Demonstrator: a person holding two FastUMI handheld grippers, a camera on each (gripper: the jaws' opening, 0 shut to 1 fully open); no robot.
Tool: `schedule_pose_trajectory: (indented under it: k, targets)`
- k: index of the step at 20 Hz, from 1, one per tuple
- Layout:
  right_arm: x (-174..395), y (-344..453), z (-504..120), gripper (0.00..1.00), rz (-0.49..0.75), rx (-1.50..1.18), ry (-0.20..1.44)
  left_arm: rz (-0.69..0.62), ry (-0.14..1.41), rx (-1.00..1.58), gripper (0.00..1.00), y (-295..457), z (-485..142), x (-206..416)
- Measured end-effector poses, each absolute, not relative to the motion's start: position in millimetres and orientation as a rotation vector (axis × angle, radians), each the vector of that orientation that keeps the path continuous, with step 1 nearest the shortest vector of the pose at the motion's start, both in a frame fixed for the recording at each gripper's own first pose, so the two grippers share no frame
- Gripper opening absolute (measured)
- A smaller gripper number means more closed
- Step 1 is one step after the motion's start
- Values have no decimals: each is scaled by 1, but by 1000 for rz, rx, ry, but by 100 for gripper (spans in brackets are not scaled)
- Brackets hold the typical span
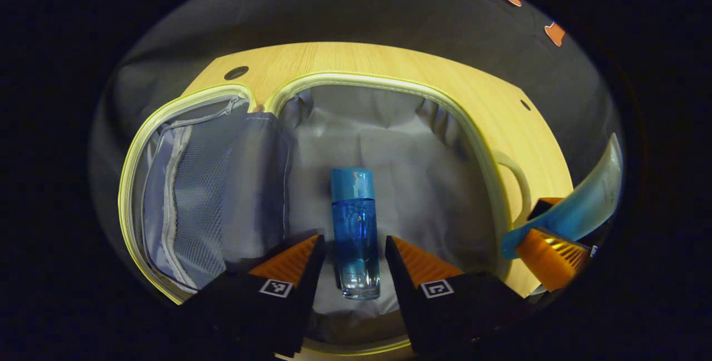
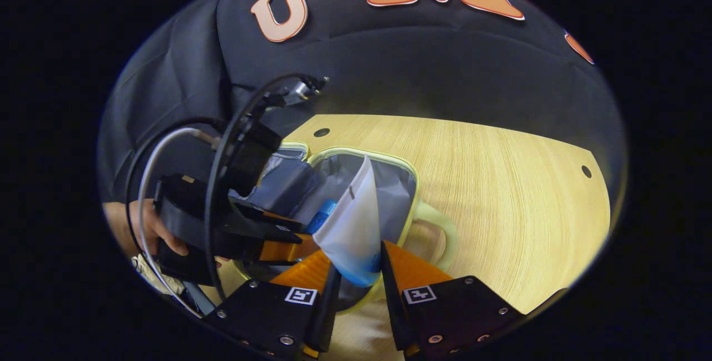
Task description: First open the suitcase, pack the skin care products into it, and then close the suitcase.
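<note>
Suitcase (image 1: 311, 80) open; left gripper (image 1: 350, 250) jaws spread around blue bottle (image 1: 354, 233), right gripper (image 2: 356, 263) pinching tube (image 2: 351, 227) low — could slip or miss the liner.

Bottle (image 1: 355, 233) lies inside the open suitcase (image 1: 473, 127) on the table (image 1: 334, 60) — mesh pocket (image 1: 194, 194) to its left.
</note>
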State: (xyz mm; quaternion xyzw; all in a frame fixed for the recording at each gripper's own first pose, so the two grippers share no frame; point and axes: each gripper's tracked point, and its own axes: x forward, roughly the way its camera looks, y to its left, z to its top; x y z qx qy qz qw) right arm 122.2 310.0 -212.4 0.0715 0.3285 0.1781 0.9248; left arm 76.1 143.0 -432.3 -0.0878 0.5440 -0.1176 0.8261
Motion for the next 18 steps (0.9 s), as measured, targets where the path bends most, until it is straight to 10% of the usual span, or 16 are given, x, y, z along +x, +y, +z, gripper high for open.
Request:
schedule_pose_trajectory:
  k: [18]
  targets:
    - [136, 358, -274, 42, 313, 272, 974, 155, 820, -325, 82, 401, -278, 28]
